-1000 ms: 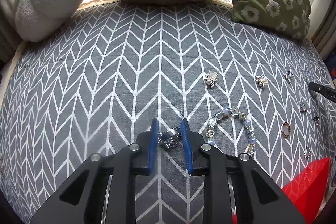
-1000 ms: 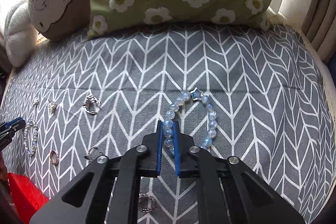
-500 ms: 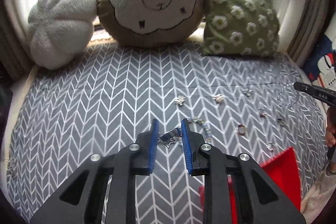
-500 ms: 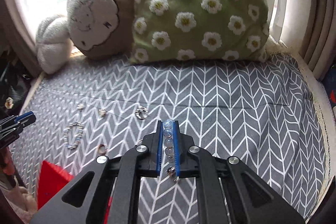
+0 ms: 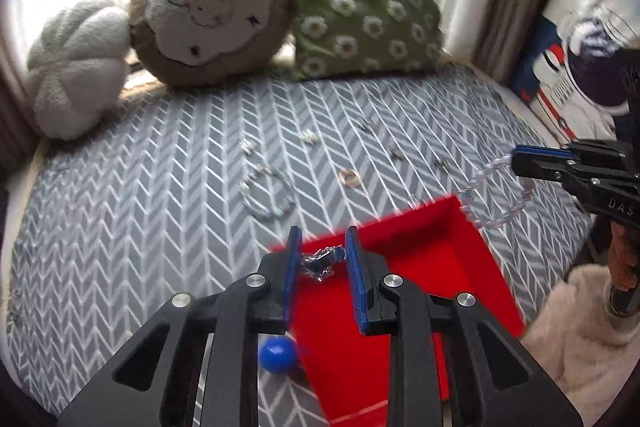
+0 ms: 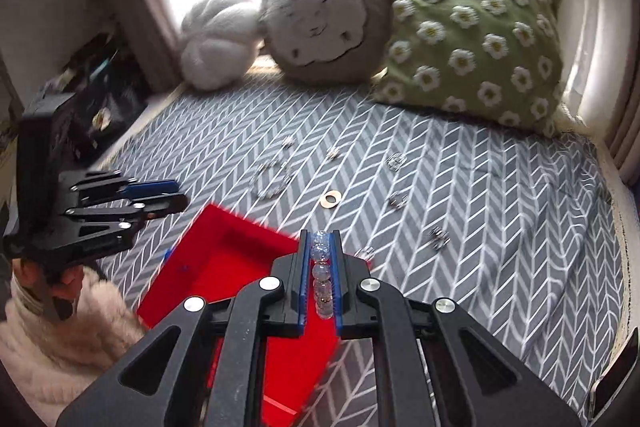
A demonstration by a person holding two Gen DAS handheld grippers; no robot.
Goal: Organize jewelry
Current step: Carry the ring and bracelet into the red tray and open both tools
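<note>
My left gripper (image 5: 320, 247) is shut on a silver ring (image 5: 322, 262) and holds it over the red tray (image 5: 440, 267). My right gripper (image 6: 321, 243) is shut on a pale blue bead bracelet (image 6: 322, 277), which hangs over the tray's far right corner (image 5: 494, 195). The tray also shows in the right wrist view (image 6: 224, 267). A second bead bracelet (image 5: 266, 197), a gold ring (image 5: 349, 178) and several small silver pieces (image 5: 308, 137) lie on the grey chevron cloth (image 5: 160, 207).
Three cushions stand at the back: white (image 5: 76, 67), sheep-face (image 5: 212, 7), green daisy (image 5: 364, 7). A blue ball (image 5: 278, 354) lies by the tray's left side. A printed pillow (image 5: 584, 47) lies at the right edge. A fluffy cream sleeve (image 5: 580, 339) is low right.
Both grippers have lifted off the cloth with their pieces and moved back over the red tray. The bracelet now hangs free from the right gripper.
</note>
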